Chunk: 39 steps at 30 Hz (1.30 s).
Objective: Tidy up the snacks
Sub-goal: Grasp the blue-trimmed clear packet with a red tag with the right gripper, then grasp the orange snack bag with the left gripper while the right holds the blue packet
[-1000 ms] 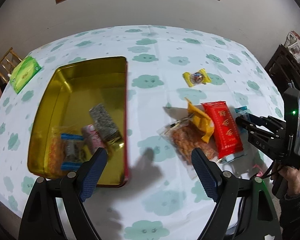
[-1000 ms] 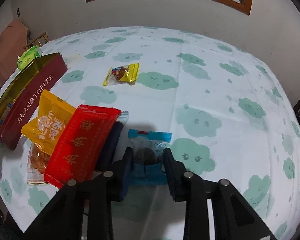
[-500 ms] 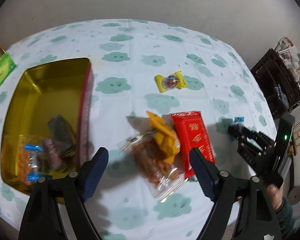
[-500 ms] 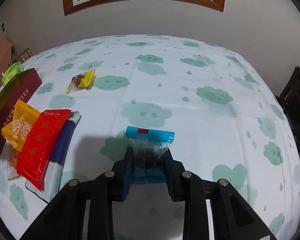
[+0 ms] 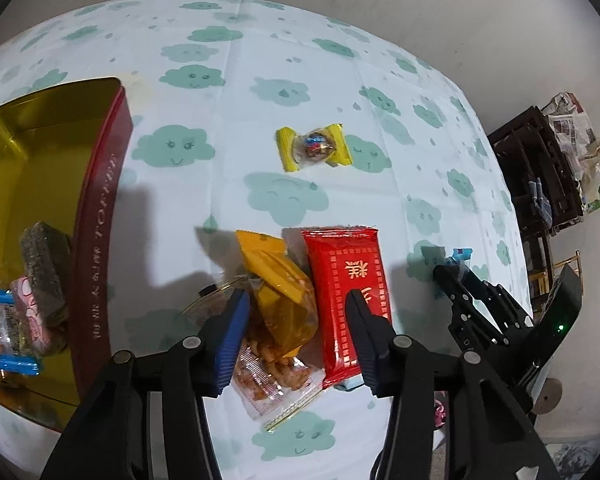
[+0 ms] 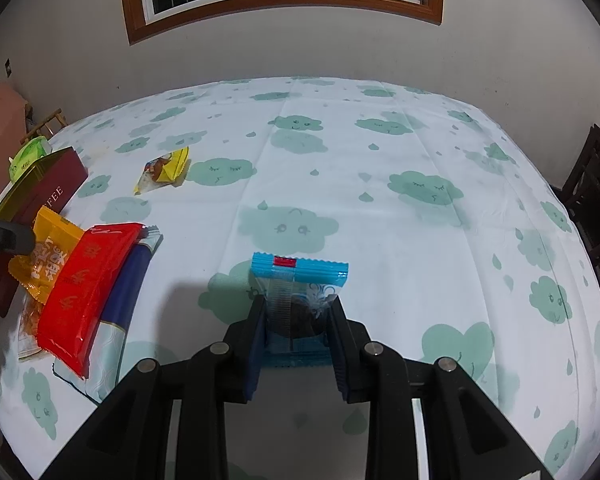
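At the tabletop's left edge an open gold-lined toffee tin (image 5: 48, 152) holds several wrapped snacks (image 5: 40, 276), while the left gripper (image 5: 296, 320) hangs over a heap beside the tin's red wall, its jaws just closing around the orange packet (image 5: 280, 280) that lies on a clear bag of fried snacks (image 5: 272, 372), with a red packet (image 5: 346, 280) alongside and one fingertip over it. A yellow-wrapped candy (image 5: 313, 148) lies alone toward the middle of the cloud-print tablecloth (image 6: 380, 200). To the right the right gripper (image 6: 296, 320) pinches a blue-edged clear packet (image 6: 298, 276) between nearly closed jaws above the cloth.
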Each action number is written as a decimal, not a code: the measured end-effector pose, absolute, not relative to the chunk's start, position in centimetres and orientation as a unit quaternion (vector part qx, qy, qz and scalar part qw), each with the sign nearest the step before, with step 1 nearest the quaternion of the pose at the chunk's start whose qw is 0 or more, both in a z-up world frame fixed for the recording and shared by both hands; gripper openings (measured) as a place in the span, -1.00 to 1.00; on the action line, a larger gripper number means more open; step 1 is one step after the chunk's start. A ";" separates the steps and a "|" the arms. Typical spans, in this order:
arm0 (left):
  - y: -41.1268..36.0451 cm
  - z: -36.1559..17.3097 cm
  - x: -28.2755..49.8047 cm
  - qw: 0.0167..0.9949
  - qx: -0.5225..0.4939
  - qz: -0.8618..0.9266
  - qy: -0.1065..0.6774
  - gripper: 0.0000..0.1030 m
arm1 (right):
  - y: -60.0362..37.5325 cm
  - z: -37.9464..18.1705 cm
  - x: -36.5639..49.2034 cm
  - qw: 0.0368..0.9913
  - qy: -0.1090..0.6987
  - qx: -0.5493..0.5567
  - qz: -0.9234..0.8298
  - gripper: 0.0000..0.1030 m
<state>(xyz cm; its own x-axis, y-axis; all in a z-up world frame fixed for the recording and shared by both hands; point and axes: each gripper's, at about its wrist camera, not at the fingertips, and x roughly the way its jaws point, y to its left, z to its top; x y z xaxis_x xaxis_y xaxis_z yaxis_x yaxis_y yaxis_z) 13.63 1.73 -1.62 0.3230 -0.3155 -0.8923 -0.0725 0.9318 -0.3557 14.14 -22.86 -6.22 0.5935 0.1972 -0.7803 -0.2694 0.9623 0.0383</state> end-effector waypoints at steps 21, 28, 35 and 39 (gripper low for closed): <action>-0.2 -2.7 14.8 0.796 -0.140 -0.076 0.584 -0.31 | -23.0 -6.2 14.0 0.893 0.428 -0.039 0.132 -0.44; -0.6 -2.2 14.7 0.798 -0.129 -0.085 0.583 -0.58 | -22.9 -6.2 14.0 0.893 0.428 -0.038 0.132 -0.44; -0.2 -1.2 14.1 0.802 -0.128 -0.093 0.576 -0.69 | -22.9 -6.2 14.0 0.893 0.428 -0.039 0.132 -0.44; 0.0 -0.5 13.7 0.804 -0.127 -0.097 0.573 -0.71 | -22.9 -6.2 14.1 0.893 0.428 -0.040 0.130 -0.44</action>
